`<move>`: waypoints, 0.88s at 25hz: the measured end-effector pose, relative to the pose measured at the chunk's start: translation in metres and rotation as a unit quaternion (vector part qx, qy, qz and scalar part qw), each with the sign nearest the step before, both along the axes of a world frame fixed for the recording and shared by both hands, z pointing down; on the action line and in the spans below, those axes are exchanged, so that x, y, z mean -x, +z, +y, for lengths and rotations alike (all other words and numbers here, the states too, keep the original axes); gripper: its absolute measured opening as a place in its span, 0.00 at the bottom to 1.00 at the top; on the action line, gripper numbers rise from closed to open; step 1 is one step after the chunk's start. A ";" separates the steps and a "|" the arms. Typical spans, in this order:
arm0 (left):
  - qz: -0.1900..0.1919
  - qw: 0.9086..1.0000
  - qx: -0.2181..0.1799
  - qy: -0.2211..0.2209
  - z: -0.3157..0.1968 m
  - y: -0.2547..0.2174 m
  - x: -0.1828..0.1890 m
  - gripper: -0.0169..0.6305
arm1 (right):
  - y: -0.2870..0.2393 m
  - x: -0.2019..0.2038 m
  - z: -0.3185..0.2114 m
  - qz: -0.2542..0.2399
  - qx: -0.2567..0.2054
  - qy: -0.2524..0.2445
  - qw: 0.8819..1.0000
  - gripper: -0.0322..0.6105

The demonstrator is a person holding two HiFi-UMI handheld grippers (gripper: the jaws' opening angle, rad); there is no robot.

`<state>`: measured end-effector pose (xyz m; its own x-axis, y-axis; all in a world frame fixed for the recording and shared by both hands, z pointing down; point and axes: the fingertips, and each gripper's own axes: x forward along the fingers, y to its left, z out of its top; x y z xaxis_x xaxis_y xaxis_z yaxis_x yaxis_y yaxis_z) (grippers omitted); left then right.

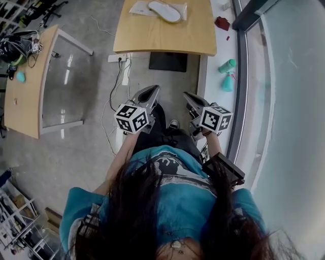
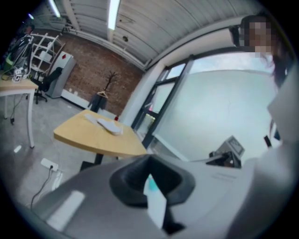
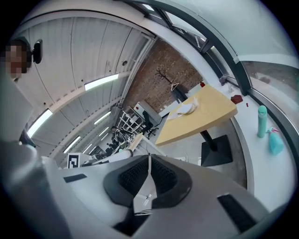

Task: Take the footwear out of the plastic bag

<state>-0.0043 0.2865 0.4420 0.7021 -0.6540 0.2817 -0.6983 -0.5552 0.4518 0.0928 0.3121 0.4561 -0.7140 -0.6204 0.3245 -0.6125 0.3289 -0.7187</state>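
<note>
Left tongs (image 1: 151, 90): staying... no — sitting closed, empty | right tongs (image 1: 188, 96): sitting closed, empty | footwear (image 1: 164, 11): lying in plastic bag (image 1: 138, 7) on bench (image 1: 162, 38), well ahead of both tongs, roughly between them, marginally nearer left | long axis running crosswise to tongs

This looks like an open-plan office or lab in a converted industrial hall, with a brick wall (image 2: 88, 70), ceiling strip lights (image 2: 113, 14) and a tall glass partition (image 1: 289, 101). A pale wooden worktop (image 1: 162, 33), an office chair (image 2: 48, 81), a wire rack (image 2: 42, 46) and floor cables (image 1: 112, 91) furnish it.
</note>
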 end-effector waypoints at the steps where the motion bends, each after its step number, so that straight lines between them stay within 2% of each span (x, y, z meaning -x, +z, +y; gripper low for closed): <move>1: -0.003 1.000 -0.004 0.001 0.009 -0.003 0.001 0.01 | -0.002 0.003 0.008 0.000 -0.003 -0.002 1.000 0.09; 6: -0.008 1.000 -0.020 0.003 0.038 -0.015 0.014 0.01 | -0.008 0.029 0.036 -0.008 -0.011 -0.007 1.000 0.09; 10: -0.005 1.000 -0.026 0.008 0.054 -0.019 0.024 0.01 | -0.013 0.048 0.050 0.004 -0.014 -0.018 1.000 0.09; 15: -0.007 0.998 -0.047 0.042 0.071 -0.025 0.038 0.01 | -0.014 0.078 0.061 0.010 -0.014 -0.026 1.000 0.09; 22: -0.001 0.997 -0.049 0.065 0.095 -0.025 0.081 0.01 | -0.008 0.136 0.089 0.017 0.002 -0.032 0.999 0.09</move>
<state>-0.0854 0.3819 0.4168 0.7819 -0.5820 0.2233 -0.6189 -0.6822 0.3893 -0.0431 0.4007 0.4485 -0.7414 -0.5717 0.3514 -0.6136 0.3654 -0.7000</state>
